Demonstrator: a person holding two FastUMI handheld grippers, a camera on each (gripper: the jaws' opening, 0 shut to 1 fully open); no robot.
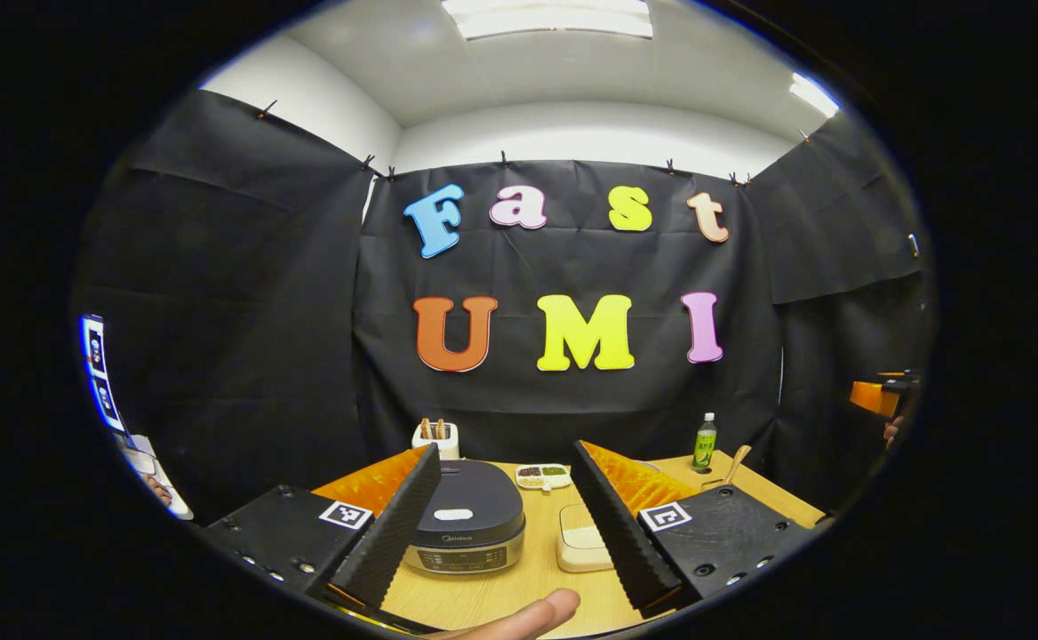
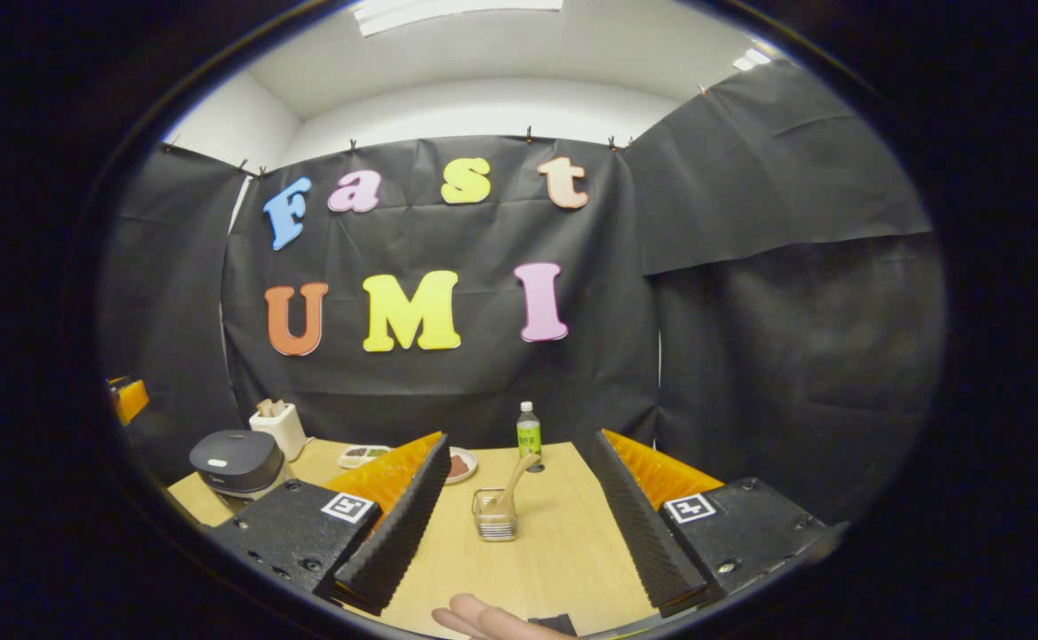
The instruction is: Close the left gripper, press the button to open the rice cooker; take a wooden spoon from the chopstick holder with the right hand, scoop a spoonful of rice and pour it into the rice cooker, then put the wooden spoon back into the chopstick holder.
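Observation:
The dark grey rice cooker (image 1: 470, 524) stands on the wooden table (image 1: 519, 587) with its lid down and a pale button (image 1: 453, 514) on top. My left gripper (image 1: 507, 462) is open above the table's near side, its fingers (image 1: 390, 533) either side of the cooker and apart from it. In the right gripper view, a clear chopstick holder (image 2: 494, 517) holds an upright wooden spoon (image 2: 515, 480). My right gripper (image 2: 519, 449) is open, short of the holder and holding nothing. The cooker (image 2: 236, 460) sits far left there.
A cream lidded box (image 1: 583, 538) lies right of the cooker. Behind are a white toaster (image 1: 436, 436), a divided dish (image 1: 543, 476), a green bottle (image 2: 529, 434) and a small plate (image 2: 459, 465). A person's fingertips (image 1: 519, 618) show at the bottom edge.

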